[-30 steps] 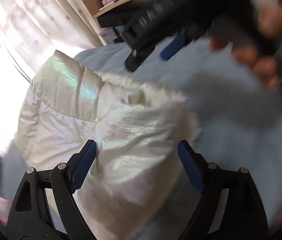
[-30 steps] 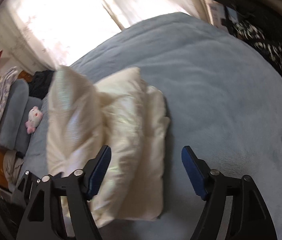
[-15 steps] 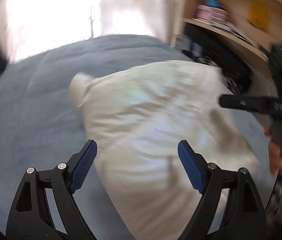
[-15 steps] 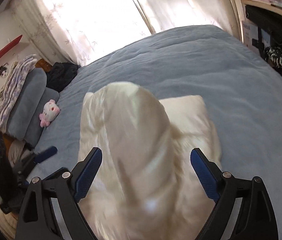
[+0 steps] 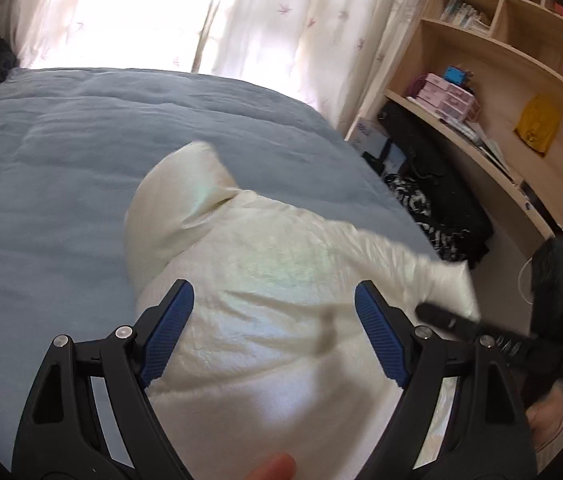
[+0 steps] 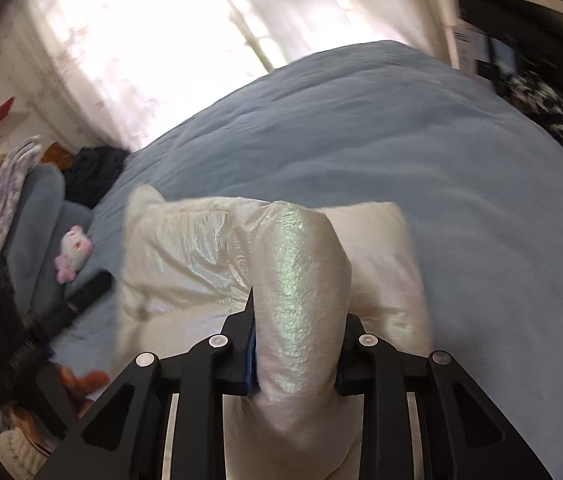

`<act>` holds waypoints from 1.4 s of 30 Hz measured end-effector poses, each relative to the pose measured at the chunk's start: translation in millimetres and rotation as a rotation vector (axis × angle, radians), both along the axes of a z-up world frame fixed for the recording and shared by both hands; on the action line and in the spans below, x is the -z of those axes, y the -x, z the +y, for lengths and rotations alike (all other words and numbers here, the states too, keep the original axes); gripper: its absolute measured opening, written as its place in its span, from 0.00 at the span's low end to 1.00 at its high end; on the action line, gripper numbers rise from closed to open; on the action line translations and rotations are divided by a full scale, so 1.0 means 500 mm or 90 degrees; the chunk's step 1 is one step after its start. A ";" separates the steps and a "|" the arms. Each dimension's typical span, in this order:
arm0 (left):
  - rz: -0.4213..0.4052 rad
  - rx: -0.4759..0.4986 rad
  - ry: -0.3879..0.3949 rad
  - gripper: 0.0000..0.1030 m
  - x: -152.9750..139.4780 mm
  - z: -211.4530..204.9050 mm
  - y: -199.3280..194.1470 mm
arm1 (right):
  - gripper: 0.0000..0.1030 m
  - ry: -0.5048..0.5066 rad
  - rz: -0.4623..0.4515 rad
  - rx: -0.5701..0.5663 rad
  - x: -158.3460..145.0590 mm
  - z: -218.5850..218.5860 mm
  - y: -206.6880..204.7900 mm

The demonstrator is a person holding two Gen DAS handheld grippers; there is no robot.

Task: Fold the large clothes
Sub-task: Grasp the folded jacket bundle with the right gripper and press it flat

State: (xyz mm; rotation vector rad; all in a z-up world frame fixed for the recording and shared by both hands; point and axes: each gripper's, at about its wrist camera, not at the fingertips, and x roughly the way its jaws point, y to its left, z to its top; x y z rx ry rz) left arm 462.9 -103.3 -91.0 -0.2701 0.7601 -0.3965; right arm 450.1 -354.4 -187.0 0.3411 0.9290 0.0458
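- the cream puffer jacket [image 5: 281, 280] lies bunched near the front edge of the blue bed [image 5: 61, 160], with one padded end poking up toward the window and the rest spreading toward the shelf side.
- our right tool [image 6: 296, 354] has just been closing, and its jaws now pinch a thick padded roll of the jacket; the fabric bulges out above and below the pads, so we read it as clenched on the garment.
- our left tool [image 5: 273, 328] hangs over the jacket with its jaws wide apart and nothing pressed between the blue pads [image 5: 169, 332]; it is released.
- in the left view the right tool shows as a dark bar at the jacket's shelf-side corner, with the person's hand [image 5: 549, 428] low behind it.
- we judge that we are in the middle of a fold: one side is gripped, the other side has no hold yet.
- the next move calls for our left tool to come down on a matching edge or corner of the jacket, so both sides can be lifted and laid over together.
- the filling is puffy and the shell looks slick, so a shallow pinch may slip; we would bite deep into the padding.
- the picture is blurred near the jacket's shelf-side corner, so we cannot tell how its layers lie there.
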 end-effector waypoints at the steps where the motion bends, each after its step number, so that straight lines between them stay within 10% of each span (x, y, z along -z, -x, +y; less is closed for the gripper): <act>1: 0.006 0.008 -0.011 0.79 0.010 -0.020 -0.010 | 0.26 -0.002 0.012 0.013 0.017 -0.014 0.003; 7: 0.002 0.012 -0.164 0.83 0.064 -0.110 0.013 | 0.40 -0.023 -0.002 0.025 0.087 -0.030 0.004; 19: 0.007 -0.019 -0.143 1.00 0.169 -0.071 -0.015 | 0.46 -0.041 -0.063 0.019 0.167 0.029 0.001; 42: -0.014 -0.032 -0.134 1.00 0.266 -0.066 -0.010 | 0.49 -0.110 -0.086 0.032 0.221 -0.009 -0.002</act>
